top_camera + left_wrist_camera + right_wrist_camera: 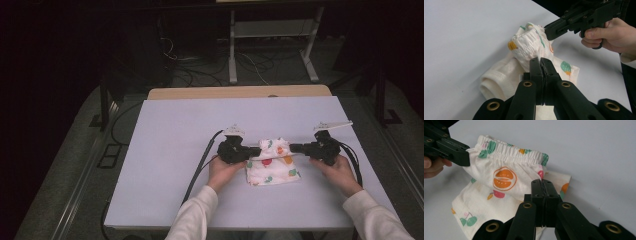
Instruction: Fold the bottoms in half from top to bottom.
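A small white garment (272,167) with a fruit print and an elastic waistband lies on the white table (170,145), its waistband end lifted. My left gripper (255,150) is shut on the left end of the waistband, pinching cloth between its jaws (541,61). My right gripper (295,147) is shut on the opposite end (542,182). The two grippers face each other with the gathered waistband (509,155) held between them. The rest of the garment (496,80) rests folded on the table below. Each gripper view shows the other gripper's tip at the far end of the cloth.
A black cable (200,165) trails from the left gripper to the table's near edge. A wooden strip (240,92) runs along the far edge. Beyond it are a white metal frame (272,45) and cables on the dark floor.
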